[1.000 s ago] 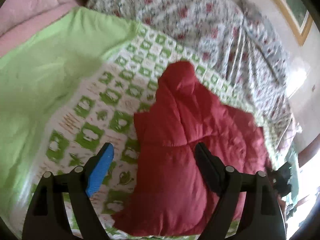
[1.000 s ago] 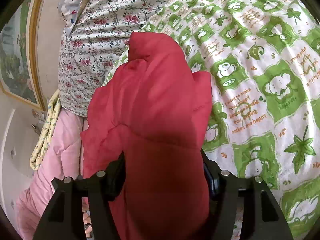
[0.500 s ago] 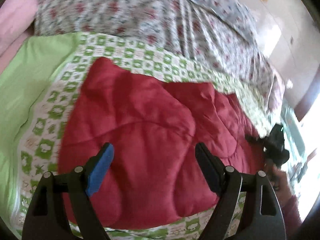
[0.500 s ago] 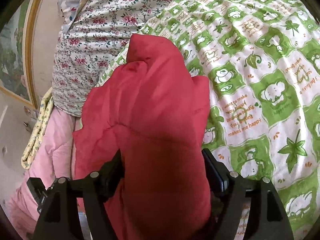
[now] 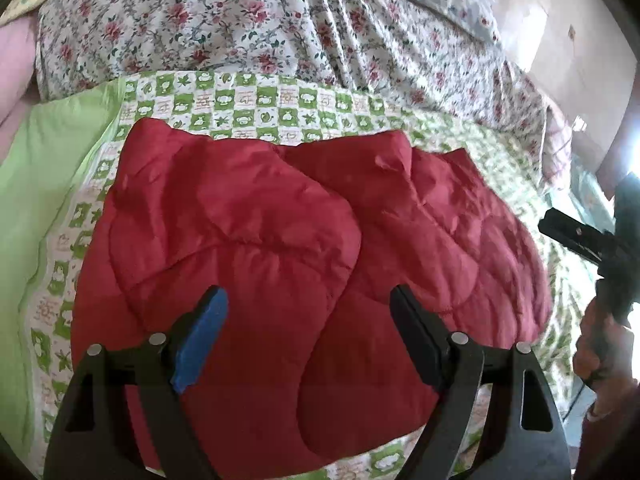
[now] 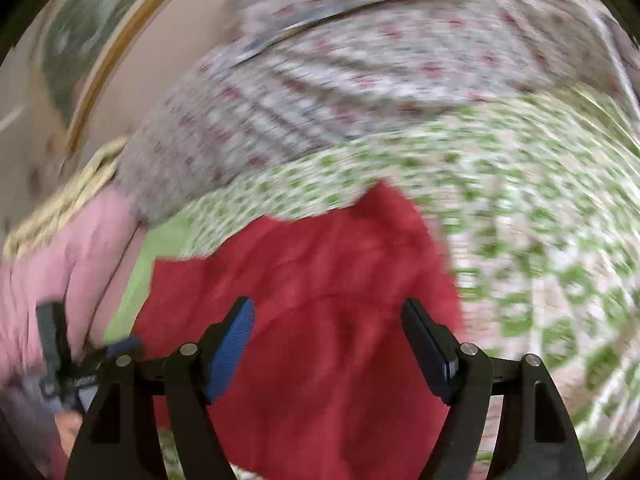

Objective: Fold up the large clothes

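A red quilted jacket point(image 5: 280, 248) lies folded in a thick bundle on the green-and-white patterned bedsheet point(image 5: 256, 104). My left gripper point(image 5: 310, 320) hovers over its near part, open, with nothing between the blue pad point(image 5: 204, 332) and the black finger. In the blurred right wrist view the jacket point(image 6: 320, 280) lies below my right gripper point(image 6: 328, 316), which is open and clear of the cloth. The right gripper's black frame point(image 5: 580, 236) and the hand holding it point(image 5: 600, 352) show at the right edge of the left wrist view.
A floral quilt point(image 5: 280, 28) is piled behind the sheet, against the wall. A plain green sheet point(image 5: 44, 184) lies to the left, and a pink quilt point(image 6: 60, 248) beyond it. A framed picture point(image 6: 100, 60) hangs on the wall.
My right gripper has let go of the red jacket and lifted off it. My left gripper swung sideways and rolled, so the whole folded jacket now lies in front of it.
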Demonstrator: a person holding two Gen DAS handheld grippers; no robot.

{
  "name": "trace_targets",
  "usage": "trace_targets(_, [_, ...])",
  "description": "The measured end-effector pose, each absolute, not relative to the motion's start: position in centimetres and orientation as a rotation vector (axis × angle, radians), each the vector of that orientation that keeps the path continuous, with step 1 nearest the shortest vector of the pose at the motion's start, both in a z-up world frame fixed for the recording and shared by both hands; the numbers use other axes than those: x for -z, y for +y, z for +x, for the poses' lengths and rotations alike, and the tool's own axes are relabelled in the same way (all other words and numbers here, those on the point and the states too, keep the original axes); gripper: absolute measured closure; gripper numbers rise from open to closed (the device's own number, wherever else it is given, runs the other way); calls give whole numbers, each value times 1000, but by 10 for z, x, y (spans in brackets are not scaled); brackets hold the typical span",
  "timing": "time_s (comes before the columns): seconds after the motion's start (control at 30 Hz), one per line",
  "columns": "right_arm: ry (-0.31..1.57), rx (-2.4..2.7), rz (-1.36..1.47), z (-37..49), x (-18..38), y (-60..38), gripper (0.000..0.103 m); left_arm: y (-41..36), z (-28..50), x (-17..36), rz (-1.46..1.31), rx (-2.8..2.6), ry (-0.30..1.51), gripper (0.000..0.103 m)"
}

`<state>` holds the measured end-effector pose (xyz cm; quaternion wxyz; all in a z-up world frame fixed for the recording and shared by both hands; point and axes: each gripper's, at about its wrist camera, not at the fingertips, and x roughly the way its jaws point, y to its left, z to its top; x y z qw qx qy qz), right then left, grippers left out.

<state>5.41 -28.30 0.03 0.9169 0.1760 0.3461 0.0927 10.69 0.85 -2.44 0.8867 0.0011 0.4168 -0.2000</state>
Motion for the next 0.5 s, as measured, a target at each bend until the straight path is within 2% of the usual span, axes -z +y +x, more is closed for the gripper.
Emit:
trace_targets(0.23, [854,-217,73,108,34,-196,26,1,129,50,76,331,923,19])
trace_targets(0.5, [958,-76,93,171,55,-224,27,11,181,61,66,209,974,18])
